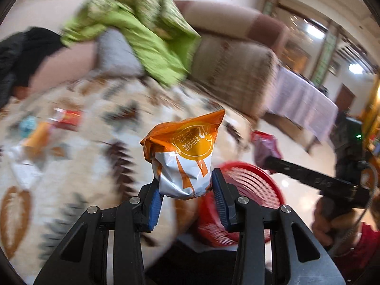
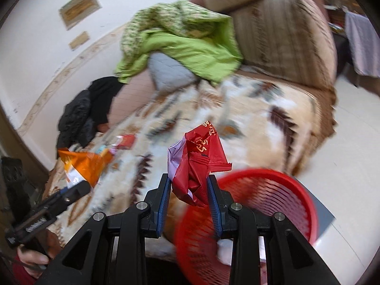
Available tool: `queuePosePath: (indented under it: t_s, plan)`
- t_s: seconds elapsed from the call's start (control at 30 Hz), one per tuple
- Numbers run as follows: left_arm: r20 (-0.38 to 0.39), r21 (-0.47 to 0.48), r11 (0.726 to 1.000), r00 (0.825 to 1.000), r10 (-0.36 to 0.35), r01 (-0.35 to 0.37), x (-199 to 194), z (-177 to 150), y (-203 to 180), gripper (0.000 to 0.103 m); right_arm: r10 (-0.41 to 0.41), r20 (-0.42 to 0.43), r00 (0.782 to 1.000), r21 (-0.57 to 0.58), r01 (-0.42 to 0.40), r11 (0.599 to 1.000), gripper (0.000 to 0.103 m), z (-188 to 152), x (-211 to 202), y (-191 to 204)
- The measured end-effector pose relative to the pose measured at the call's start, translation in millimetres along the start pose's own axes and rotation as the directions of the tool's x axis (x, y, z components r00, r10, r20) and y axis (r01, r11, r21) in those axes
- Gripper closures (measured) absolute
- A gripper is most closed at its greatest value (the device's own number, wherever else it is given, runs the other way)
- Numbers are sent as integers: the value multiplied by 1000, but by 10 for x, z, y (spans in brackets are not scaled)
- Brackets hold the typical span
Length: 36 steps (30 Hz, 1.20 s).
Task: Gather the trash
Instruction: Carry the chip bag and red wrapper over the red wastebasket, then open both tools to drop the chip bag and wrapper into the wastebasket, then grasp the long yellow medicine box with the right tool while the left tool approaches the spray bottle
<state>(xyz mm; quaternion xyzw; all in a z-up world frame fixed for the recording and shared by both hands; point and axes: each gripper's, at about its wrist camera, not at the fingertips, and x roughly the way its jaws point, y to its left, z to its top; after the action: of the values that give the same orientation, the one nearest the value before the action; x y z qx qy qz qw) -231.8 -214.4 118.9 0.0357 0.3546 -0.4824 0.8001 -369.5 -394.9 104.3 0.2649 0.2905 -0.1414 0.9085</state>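
My left gripper (image 1: 186, 185) is shut on an orange and white snack wrapper (image 1: 185, 156), held above the sofa's front edge; the wrapper also shows in the right wrist view (image 2: 83, 166). My right gripper (image 2: 188, 187) is shut on a crumpled red wrapper (image 2: 199, 163), held just left of and above the red mesh basket (image 2: 273, 204). The basket (image 1: 251, 190) stands on the floor in front of the sofa. The red wrapper (image 1: 264, 149) and right gripper also show at the right in the left wrist view. More wrappers (image 1: 64, 118) lie on the patterned blanket (image 1: 114, 147).
A green quilt (image 2: 180, 38) and grey pillow (image 2: 168, 73) lie at the sofa's back. Black clothing (image 2: 87, 109) sits at the left. The sofa armrest (image 2: 285, 35) rises at the right. A cloth-covered table (image 1: 299, 102) stands beyond on the tiled floor.
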Motion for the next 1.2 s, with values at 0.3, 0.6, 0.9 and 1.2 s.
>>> queuePosePath:
  t_s: [0.3, 0.6, 0.9, 1.2]
  plan:
    - [-218, 47, 981, 961, -171, 186, 722, 24, -744, 45, -77, -33, 996, 126, 81, 989, 53, -148, -115, -586]
    - [-171, 30, 992, 979, -112, 119, 531, 28, -522, 42, -61, -5, 998, 115, 62, 991, 48, -51, -132, -465]
    - [-101, -66, 997, 995, 28, -34, 66, -35, 212, 39, 56, -53, 997, -35, -58, 998, 44, -70, 177, 299]
    - [6, -227, 941, 966, 260, -251, -479, -111, 1283, 39, 118, -120, 986, -175, -138, 975, 44, -118, 514, 1097]
